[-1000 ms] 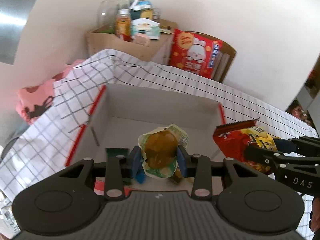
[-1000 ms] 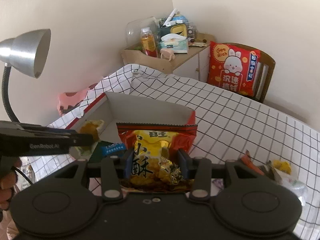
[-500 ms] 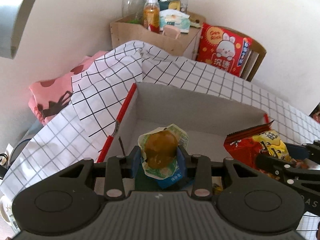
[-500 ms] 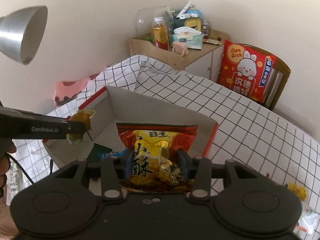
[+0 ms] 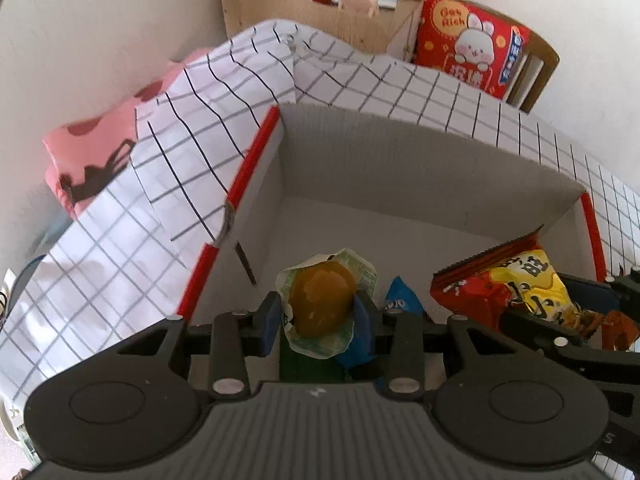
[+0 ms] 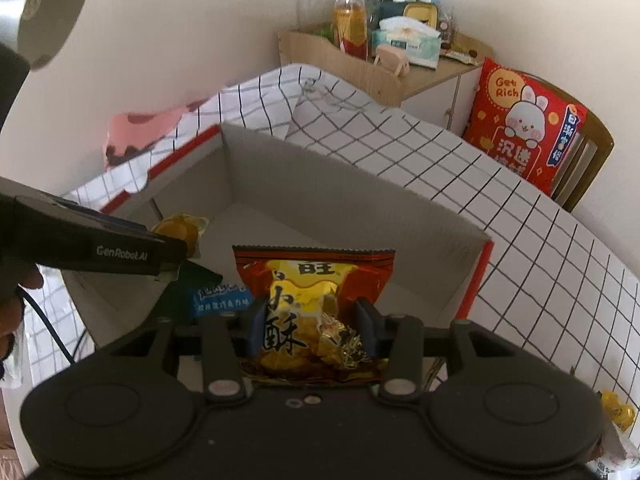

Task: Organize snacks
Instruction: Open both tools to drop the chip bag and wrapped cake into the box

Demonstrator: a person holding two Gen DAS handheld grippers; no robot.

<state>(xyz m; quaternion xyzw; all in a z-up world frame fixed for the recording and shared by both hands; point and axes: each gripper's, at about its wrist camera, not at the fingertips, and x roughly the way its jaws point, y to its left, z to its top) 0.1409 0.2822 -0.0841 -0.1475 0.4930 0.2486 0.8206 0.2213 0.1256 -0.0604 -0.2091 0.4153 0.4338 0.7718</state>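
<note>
Snacks came first: one jelly cup (image 5: 322, 304) pinched in the left gripper (image 5: 316, 316) and one red-and-yellow crisp packet (image 6: 316, 312) clamped in the right gripper (image 6: 312, 320). Over the last second both had dropped from above the rim to inside the open cardboard box (image 5: 400, 168), so release looked close. Two packets, one blue (image 5: 400, 300) and one dark green (image 6: 200, 276), already lay on the box floor. Outside the box, at least one yellow sweet (image 6: 618, 410) waited on the checked cloth (image 6: 520, 240).

I log: amber jelly cup (image 5: 322, 304) and red-yellow crisp packet (image 6: 314, 312), both upright over the grey box (image 5: 420, 168); blue wrapper (image 6: 222, 299) inside.
</note>
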